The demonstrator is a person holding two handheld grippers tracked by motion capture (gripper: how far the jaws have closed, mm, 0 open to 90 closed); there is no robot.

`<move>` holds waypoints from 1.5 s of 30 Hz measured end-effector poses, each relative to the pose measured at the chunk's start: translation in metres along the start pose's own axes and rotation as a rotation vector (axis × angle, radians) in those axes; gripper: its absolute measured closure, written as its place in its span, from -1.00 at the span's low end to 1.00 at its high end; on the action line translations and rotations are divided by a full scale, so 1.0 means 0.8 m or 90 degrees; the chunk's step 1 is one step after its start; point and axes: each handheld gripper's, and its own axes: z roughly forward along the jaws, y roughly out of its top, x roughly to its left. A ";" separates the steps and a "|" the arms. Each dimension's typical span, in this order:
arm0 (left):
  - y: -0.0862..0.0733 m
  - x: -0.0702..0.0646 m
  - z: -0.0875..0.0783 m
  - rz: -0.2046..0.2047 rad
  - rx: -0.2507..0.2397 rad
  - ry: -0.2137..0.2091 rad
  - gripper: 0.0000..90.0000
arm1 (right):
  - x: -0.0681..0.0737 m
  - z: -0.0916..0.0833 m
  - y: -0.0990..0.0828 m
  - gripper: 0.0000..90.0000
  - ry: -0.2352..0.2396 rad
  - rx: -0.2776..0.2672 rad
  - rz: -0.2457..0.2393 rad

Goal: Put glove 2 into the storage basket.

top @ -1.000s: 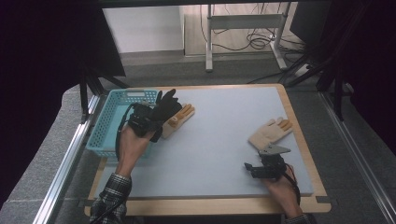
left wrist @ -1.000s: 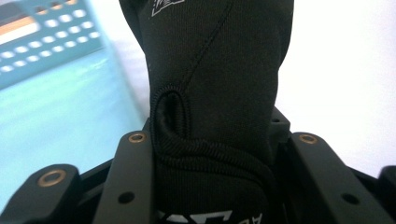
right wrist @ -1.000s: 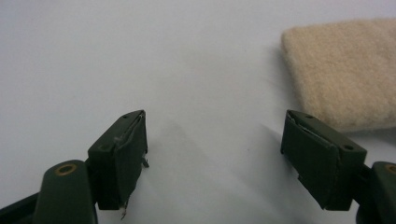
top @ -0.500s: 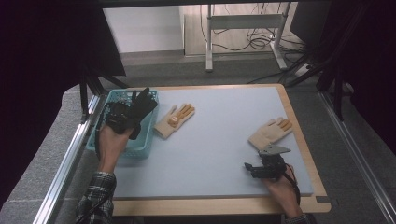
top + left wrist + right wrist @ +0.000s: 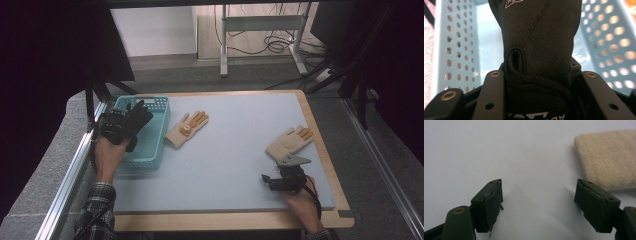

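My left gripper (image 5: pixel 126 125) is shut on a black glove (image 5: pixel 138 116) and holds it over the left half of a teal perforated basket (image 5: pixel 154 103). In the left gripper view the black glove (image 5: pixel 536 37) sits pinched between the jaws of the left gripper (image 5: pixel 537 82), with the basket floor (image 5: pixel 456 45) behind it. A beige glove (image 5: pixel 186 129) lies just right of the basket. A second beige glove (image 5: pixel 289 141) lies at the right. My right gripper (image 5: pixel 266 181) rests on the mat just below it, open. Its jaws (image 5: pixel 539 202) hold nothing, and the glove's cuff (image 5: pixel 609 157) lies beyond the right jaw.
A grey mat (image 5: pixel 235 155) covers the wooden table, with open room across its middle. The basket stands at the mat's left edge beside a metal rail (image 5: pixel 70 170). Black curtains hang left and right, and a desk frame (image 5: pixel 260 30) with cables stands behind.
My left hand has carried the black glove leftward, from beside the middle beige glove to over the basket. The right gripper has stayed where it was.
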 end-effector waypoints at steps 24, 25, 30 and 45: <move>0.023 0.033 0.068 -0.015 0.140 0.065 0.17 | 0.000 0.000 0.000 -0.51 0.000 0.000 0.000; 0.025 0.035 0.072 -0.011 0.148 0.070 0.10 | 0.000 0.000 0.000 -0.51 0.000 0.000 0.000; 0.025 0.038 0.079 0.014 0.153 0.096 -0.30 | 0.000 0.000 0.000 -0.51 0.000 0.000 -0.002; 0.024 0.036 0.071 0.013 0.150 0.032 -0.91 | 0.000 0.000 0.000 -0.51 0.000 0.000 -0.002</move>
